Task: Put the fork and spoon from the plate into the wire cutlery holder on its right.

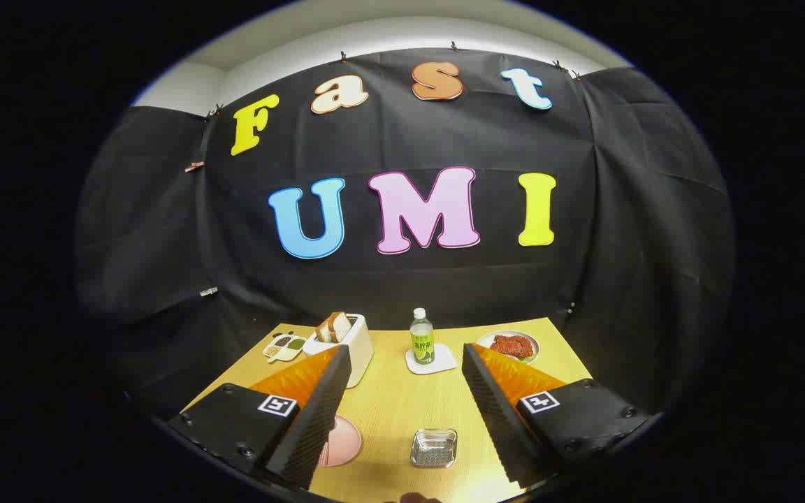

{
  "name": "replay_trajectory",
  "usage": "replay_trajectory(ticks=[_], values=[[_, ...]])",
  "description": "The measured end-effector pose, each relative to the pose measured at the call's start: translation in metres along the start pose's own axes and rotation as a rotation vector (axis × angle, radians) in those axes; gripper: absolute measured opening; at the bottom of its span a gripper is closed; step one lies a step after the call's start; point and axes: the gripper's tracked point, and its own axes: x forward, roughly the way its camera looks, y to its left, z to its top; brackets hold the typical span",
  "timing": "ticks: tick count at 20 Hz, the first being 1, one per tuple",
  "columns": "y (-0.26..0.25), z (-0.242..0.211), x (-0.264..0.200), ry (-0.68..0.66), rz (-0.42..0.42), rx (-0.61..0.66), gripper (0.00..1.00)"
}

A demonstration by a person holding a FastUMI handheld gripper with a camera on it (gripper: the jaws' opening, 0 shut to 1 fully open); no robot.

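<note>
Gripper (402,356) spread wide, empty, pink plate (342,441) half-hidden behind left finger, wire holder (434,448) between.

A staged recording booth rather than a real kitchen: black cloth (402,279) clipped up as a backdrop under a pale ceiling, and one wooden desk (395,405) laid with kitchen props, a toaster (346,349) with bread, a drink bottle (421,337) on a coaster, a plate of food (511,344), a pink plate (342,441)
</note>
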Motion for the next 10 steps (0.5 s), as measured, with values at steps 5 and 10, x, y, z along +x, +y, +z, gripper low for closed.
replay_trajectory(ticks=[5, 10], values=[[0.0051, 0.0019, 0.0044, -0.007, 0.009, -0.002, 0.99], [0.0089, 0.0045, 0.0037, -0.032, -0.016, 0.014, 0.99]])
